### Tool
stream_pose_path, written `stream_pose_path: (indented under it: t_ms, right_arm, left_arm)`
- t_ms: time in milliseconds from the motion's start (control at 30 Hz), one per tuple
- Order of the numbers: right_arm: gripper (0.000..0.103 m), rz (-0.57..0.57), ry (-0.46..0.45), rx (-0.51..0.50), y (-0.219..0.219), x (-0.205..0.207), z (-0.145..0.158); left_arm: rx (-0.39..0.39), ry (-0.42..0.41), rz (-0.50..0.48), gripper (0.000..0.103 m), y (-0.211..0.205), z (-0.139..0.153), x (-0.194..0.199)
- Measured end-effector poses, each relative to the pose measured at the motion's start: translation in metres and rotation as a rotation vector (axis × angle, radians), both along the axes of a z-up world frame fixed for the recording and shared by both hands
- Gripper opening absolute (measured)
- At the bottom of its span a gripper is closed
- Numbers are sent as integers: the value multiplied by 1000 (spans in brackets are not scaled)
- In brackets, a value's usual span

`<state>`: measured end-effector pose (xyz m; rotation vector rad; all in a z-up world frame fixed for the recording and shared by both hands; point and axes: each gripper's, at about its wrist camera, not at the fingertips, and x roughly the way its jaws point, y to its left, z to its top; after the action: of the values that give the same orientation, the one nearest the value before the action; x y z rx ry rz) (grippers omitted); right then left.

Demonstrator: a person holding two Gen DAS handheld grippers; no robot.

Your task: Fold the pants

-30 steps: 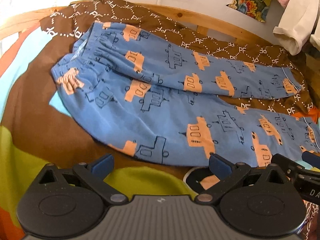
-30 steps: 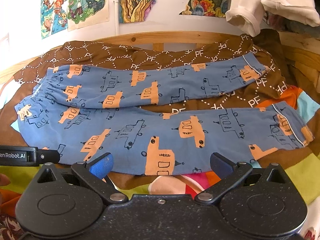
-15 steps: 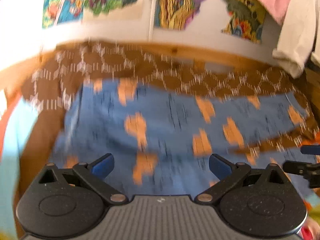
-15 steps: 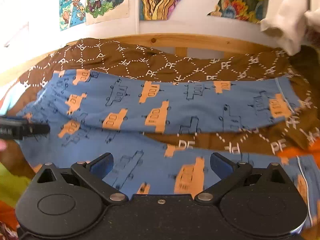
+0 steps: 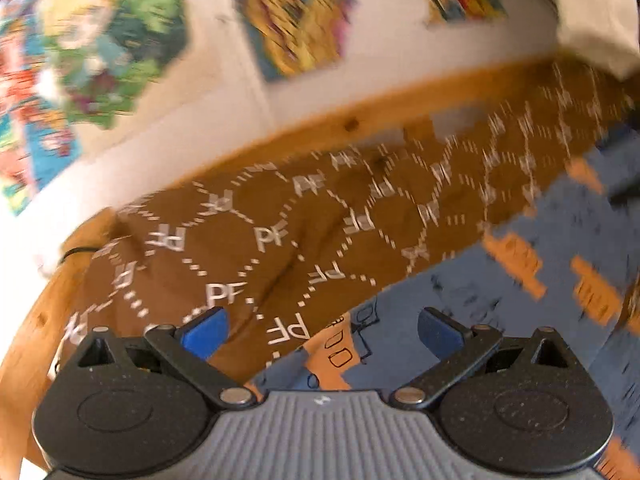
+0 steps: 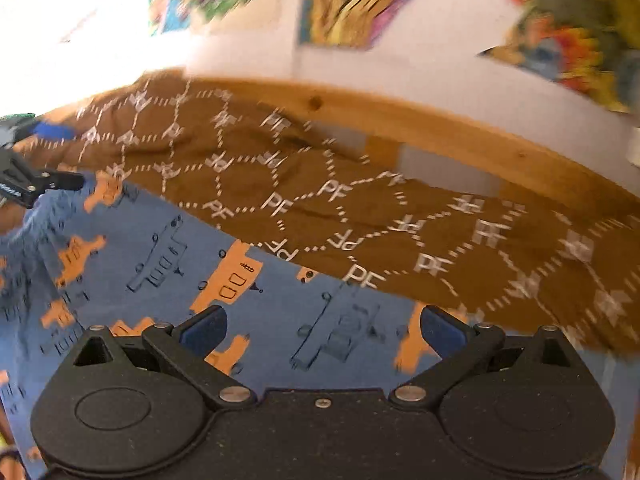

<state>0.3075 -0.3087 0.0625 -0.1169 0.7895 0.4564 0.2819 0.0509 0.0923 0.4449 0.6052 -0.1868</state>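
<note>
Change: you've swung both tools forward across the blue cotton pants with orange vehicle prints to their far edge; both views blur.
Left gripper: jaws wide, empty, over the waistband corner.
Right gripper: wide, empty, above the far leg.
Pants: flat on the brown "PF" blanket.
Meaning: you're set to pinch the far edge.
</note>
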Motion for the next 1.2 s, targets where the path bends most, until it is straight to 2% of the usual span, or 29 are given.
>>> stream_pose_path:
  t_ms: [167,267,333,367,433,500,567,633,733,767,833,900,967,1033,1200]
  right_arm:
    - [102,153,116,-12,10,56,-22]
    - [102,189,196,-56,24,82,-36]
    - [91,218,246,-39,32,97,-42]
    - [89,245,267,-34,36,104,-43]
    - [84,290,286,-68,47,114,-41]
    - [83,361,325,-103,57,123,-41]
    - [78,442,343,-142,65,126,-42]
    - [66,447,347,-152,65,130,-46]
    - [53,384,359,-115,58,134,-57]
    - [48,373,355,-103,56,133,-58]
    - [27,377,342,-94,53,128,-56]
    - [18,402,339,-104,55,124,-53]
    - [13,427,329,-131,57,120,-52]
    - [3,413,315,-147,58,118,-53]
    - [0,374,217,-204,66,107,-46]
  left_arm:
    - [34,84,-101,102,-6,-10,28]
    - [25,155,-140,91,-2,-13,41]
    - [13,200,-140,80,1,-14,46]
    - [8,218,-142,77,3,-15,50]
    - [7,254,-150,62,6,-16,54]
    - [9,287,-166,53,9,-17,54]
    - [36,314,-176,39,9,-20,54]
    - [87,320,-183,24,7,-22,53]
    - [143,324,-199,11,1,-21,50]
    - [156,323,-201,9,-1,-21,49]
    - [170,317,-205,6,-3,-20,47]
    - [179,308,-205,6,-5,-20,45]
    - [177,298,-196,6,-5,-20,43]
    - [180,287,-181,4,-6,-20,41]
    - [139,235,-148,1,-2,-7,36]
